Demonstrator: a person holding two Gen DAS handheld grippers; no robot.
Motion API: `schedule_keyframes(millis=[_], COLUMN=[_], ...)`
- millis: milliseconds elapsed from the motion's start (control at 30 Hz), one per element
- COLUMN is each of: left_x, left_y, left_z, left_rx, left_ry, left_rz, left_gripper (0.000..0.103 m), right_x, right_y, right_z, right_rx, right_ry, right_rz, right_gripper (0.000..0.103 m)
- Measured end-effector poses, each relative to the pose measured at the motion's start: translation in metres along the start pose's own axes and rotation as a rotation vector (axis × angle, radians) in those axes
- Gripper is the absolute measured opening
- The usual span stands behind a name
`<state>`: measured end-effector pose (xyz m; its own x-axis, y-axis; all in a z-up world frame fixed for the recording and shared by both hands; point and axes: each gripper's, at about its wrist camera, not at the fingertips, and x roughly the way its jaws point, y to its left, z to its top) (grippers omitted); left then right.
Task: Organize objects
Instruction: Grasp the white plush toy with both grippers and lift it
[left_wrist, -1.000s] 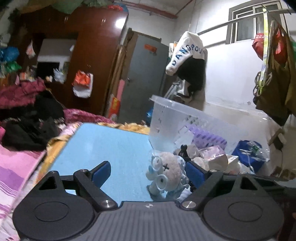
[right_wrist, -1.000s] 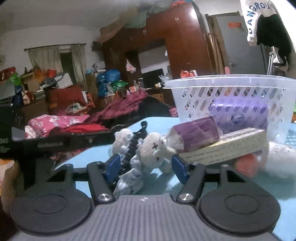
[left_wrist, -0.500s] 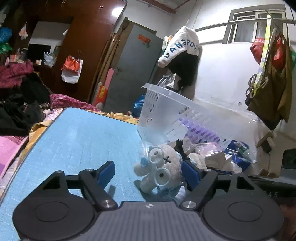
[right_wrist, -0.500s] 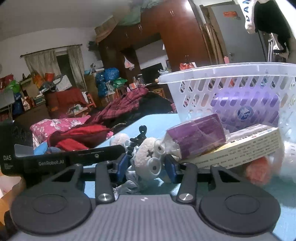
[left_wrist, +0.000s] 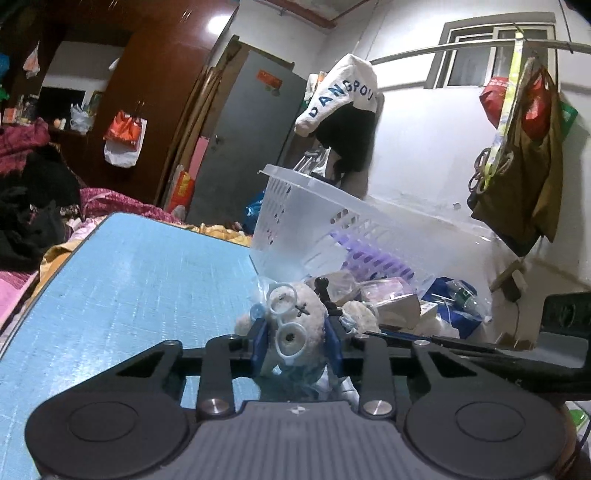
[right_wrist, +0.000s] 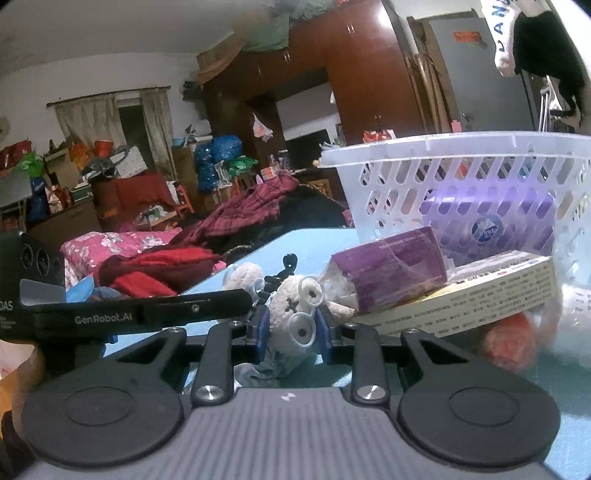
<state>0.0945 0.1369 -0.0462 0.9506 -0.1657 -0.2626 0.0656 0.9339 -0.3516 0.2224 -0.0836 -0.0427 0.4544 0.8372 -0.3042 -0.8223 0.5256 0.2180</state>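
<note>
Both claws pinch the same small fuzzy white plush toy with pale blue ring glasses (left_wrist: 295, 325), which sits on the light blue mat-covered table (left_wrist: 140, 280). The left gripper (left_wrist: 296, 341) clamps its blue pads on the toy's sides; the right gripper (right_wrist: 291, 332) grips it likewise. Just beyond stands a white slotted plastic basket (right_wrist: 443, 177), with a purple wrapped packet (right_wrist: 391, 266) lying on a long printed cardboard box (right_wrist: 480, 291).

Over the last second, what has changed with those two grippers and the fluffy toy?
Both grippers have closed in from open: the left gripper and the right gripper now each clamp the plush toy between their blue pads. The white basket and purple packet on the blue table stayed put.
</note>
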Motion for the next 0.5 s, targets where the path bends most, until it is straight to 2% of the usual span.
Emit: schedule_keyframes(millis=[267,500], left_x=[-0.036,-0.053], left_y=[-0.016,-0.053], left_z=[0.004,0.032], left_rx=[0.036,0.092], left_ry=[-0.097,-0.192], left_rz=[-0.022,-0.048], left_gripper=[0.033,0.033], right_x=[-0.025,-0.058], right_y=[0.014,0.020], right_z=[0.007,0.033], right_rx=[-0.062,-0.107], right_ry=[-0.089,-0.188], right_rz=[0.051,0.069], right_gripper=[0.028,0.028])
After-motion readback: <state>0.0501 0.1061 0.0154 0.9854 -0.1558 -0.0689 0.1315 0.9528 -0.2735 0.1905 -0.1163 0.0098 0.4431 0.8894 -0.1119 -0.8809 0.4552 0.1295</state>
